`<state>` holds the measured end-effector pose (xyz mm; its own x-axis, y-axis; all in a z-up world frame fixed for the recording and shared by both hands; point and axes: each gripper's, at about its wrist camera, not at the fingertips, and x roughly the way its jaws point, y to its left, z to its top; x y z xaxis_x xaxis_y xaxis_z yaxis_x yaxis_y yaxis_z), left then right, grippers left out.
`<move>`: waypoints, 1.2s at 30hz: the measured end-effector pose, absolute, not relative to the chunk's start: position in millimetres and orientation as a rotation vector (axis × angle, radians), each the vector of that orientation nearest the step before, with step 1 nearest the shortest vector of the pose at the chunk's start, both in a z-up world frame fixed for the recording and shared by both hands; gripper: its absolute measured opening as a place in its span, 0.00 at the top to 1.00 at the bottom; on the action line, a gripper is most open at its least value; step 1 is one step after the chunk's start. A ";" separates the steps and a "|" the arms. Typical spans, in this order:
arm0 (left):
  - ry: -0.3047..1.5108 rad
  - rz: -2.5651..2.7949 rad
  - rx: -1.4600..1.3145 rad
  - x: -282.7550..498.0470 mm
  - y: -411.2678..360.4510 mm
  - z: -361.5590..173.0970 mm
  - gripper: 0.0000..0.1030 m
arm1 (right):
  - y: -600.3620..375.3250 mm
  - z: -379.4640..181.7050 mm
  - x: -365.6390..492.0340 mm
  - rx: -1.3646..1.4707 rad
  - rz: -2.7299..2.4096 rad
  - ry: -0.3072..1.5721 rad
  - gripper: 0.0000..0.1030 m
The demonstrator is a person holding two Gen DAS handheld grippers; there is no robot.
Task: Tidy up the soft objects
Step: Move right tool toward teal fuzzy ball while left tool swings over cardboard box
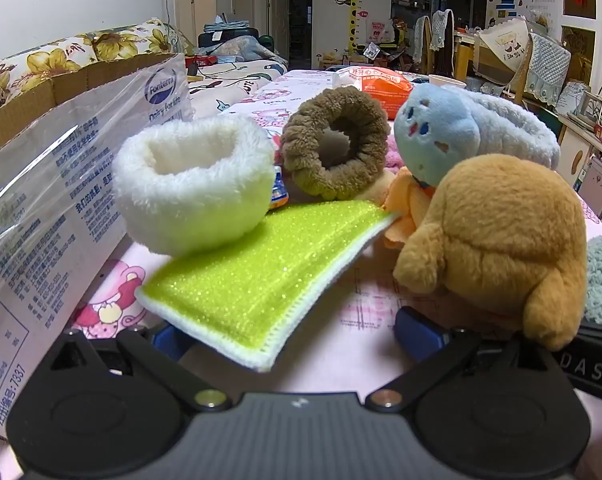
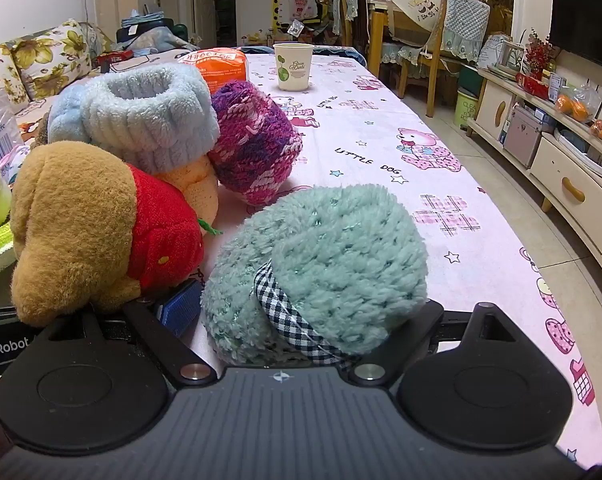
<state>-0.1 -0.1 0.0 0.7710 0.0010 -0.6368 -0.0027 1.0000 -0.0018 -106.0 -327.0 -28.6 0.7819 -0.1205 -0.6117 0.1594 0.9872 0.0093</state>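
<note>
- Two sets of tongs show, one per wrist view: the left tongs (image 1: 297, 334) and the right tongs (image 2: 301, 312), both spread wide and gripping nothing.
- One lime-green microfibre cloth with a white stitched edge (image 1: 257, 276) lies on the pink cartoon-print desk (image 2: 381, 128), its near corner between the left tongs' blue pads without being pressed.
- One mint-green fluffy knitted item with a checked ribbon (image 2: 321, 268) sits on the desk between the right tongs' arms, loose.
- One tan plush bear in a red top (image 2: 89, 228) lies just left of it, touching the cloth's right side.
- One white fleece cuff (image 1: 193, 184) rests on the cloth's far edge.
- One brown fuzzy ring (image 1: 335, 140) leans behind it.
- One pale-blue plush slipper (image 2: 137, 120) tops the pile.
- One purple-and-pink knitted ball (image 2: 257, 144) sits beside the slipper.
- One paper cup (image 2: 293, 66) stands well apart, at the far end.
- One cardboard box with a printed plastic liner (image 1: 61, 184) stands at the left.
</note>
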 end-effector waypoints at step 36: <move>0.513 -0.025 0.053 -96.0 90.4 83.0 0.01 | -277.6 22.7 -136.7 -0.016 0.084 0.598 0.00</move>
<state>-96.0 90.4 83.0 0.8708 -0.0102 -0.4915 0.0369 0.9983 0.0446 -136.7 -277.6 22.7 0.8233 0.0745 -0.5628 -0.0840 0.9964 0.0090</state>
